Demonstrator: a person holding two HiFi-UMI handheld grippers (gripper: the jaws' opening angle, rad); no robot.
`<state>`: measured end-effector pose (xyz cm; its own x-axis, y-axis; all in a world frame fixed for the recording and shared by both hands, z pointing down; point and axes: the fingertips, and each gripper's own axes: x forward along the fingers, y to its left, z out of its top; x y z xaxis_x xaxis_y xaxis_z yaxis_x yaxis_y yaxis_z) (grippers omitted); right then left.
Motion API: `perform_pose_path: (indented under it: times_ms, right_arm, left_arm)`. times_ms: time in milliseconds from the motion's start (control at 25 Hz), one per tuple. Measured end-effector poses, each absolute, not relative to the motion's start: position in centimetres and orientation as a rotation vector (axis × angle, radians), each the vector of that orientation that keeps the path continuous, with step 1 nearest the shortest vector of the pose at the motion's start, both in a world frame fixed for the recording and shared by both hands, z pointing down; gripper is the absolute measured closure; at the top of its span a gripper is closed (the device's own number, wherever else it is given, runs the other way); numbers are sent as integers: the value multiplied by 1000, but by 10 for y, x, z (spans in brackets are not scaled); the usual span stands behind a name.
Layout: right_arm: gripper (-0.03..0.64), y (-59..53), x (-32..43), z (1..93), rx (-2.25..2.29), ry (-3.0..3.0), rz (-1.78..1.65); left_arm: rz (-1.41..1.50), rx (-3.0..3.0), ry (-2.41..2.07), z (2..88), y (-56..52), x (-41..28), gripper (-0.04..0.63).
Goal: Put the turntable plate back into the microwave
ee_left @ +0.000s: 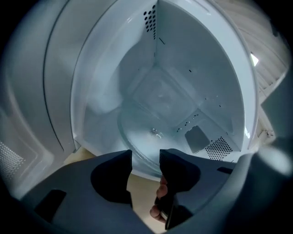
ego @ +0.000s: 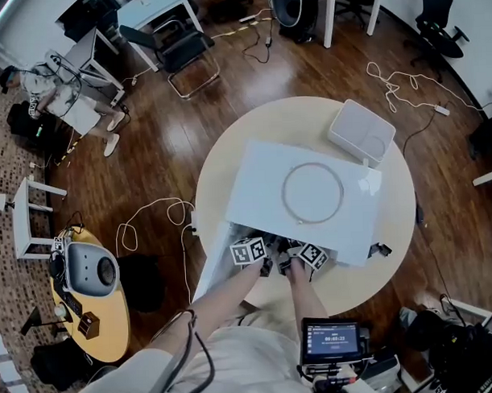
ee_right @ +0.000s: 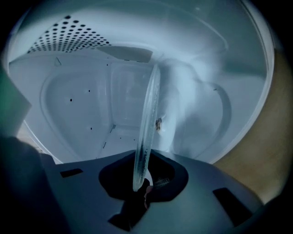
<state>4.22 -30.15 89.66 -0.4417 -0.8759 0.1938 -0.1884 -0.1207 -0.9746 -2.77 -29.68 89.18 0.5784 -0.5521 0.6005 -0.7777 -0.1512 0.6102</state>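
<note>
Since the round clear glass turntable plate (ee_right: pixel 147 123) sits mostly inside the white microwave (ego: pixel 261 179) with its door open, you are nearly done. I think it is not resting flat on the oven floor yet, so what is left is to set it down in the middle and let go. Your right claw (ee_right: pixel 139 183) is almost closed and pinches the near rim of the plate. Your left claw (ee_left: pixel 145 161) is open and holds nothing, just in front of that rim.
</note>
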Motion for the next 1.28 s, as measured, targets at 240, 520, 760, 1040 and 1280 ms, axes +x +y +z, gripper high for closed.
perform_pose_path:
  times_ms: [240,520,760,1040,1280]
  right_arm:
    - [575,-301,47,899,-1203,1570,-1611]
    - [574,-303,35,909,-1262,1452,-1733]
    - [538,-296,31,910,-1263,1439,-1806]
    - [503,-270,13,911,-1209,1435,-1987]
    - [503,-254,12,908,-1232,1449,-2015]
  left_arm:
    - [334,1841,-1075,895,-298,-23,416]
    - [285,1725,-1106,903,-311,-38,446]
    - [218,1640,-1137,907,-311,-42,468]
    - [196,1625,-1172,908,-312,-49,469]
    - [201,1637,-1168,908,-313,-49,469]
